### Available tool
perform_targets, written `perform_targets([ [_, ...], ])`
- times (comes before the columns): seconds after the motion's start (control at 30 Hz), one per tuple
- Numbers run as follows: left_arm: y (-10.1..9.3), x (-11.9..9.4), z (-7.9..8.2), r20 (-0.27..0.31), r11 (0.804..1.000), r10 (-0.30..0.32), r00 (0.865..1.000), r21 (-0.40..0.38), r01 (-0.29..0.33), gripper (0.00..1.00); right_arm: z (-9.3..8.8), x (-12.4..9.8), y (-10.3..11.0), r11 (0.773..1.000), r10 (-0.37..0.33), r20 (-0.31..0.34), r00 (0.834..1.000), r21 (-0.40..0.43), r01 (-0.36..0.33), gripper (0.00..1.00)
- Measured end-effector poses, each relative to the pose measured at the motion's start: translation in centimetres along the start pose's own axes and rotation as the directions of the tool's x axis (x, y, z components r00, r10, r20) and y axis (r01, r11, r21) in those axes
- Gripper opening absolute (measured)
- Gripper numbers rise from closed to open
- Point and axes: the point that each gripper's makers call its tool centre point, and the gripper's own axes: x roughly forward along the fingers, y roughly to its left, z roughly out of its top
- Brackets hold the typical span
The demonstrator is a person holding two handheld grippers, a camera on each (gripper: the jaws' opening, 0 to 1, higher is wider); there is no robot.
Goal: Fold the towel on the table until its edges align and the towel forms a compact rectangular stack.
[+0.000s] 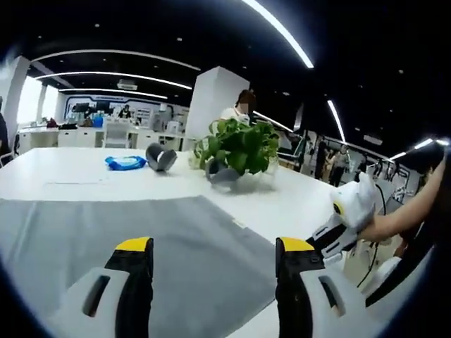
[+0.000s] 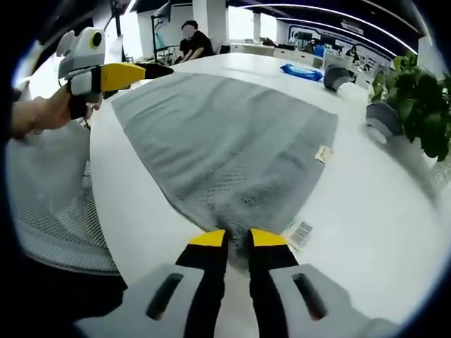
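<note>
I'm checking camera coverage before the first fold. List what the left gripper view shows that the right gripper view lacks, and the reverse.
Left gripper view: the left gripper with its fingers wide apart above the gray towel, and a person standing behind the potted plant. Right gripper view: the right gripper closed on a towel corner, a white label at the towel's edge, a mesh chair. Shared: towel, plant, blue packet, white table.

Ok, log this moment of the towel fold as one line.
grey towel: spread flat, unfolded | right gripper: shut on towel corner | left gripper: open above towel | potted plant: on table
</note>
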Motion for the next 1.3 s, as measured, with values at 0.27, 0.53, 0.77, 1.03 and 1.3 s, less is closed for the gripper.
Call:
perform_targets([
  [0.27, -4.6, 1.0, -1.5, -0.067, 0.987, -0.142, 0.988, 0.072, 0.147, 0.7, 0.3, 0.3, 0.3, 1.0, 0.013, -0.005, 1.0, -0.028, -0.014, 0.02],
  [0.53, -4.3, 1.1, -1.9, -0.076, 0.988, -0.15, 0.986, 0.023, 0.152, 0.69, 0.2, 0.2, 0.8, 0.999, 0.03, -0.002, 1.0, -0.038, -0.03, 0.02],
  [0.77, -3.9, 1.0, -1.9, -0.078, 0.99, -0.136, 0.988, 0.028, 0.139, 0.69, 0.0, 0.1, 2.0, 0.999, 0.038, 0.001, 0.999, -0.026, -0.038, 0.02],
  [1.03, -5.1, 1.3, -2.5, -0.11, 0.981, -0.173, 0.979, 0.066, 0.181, 0.68, -0.1, 0.1, 3.7, 0.996, 0.08, -0.008, 0.997, -0.047, -0.08, 0.02],
  [1.3, -5.6, 1.4, -3.6, -0.155, 0.976, -0.198, 0.968, 0.058, 0.209, 0.68, -0.1, 0.0, 3.9, 0.996, 0.08, 0.004, 0.997, -0.024, -0.08, 0.02],
])
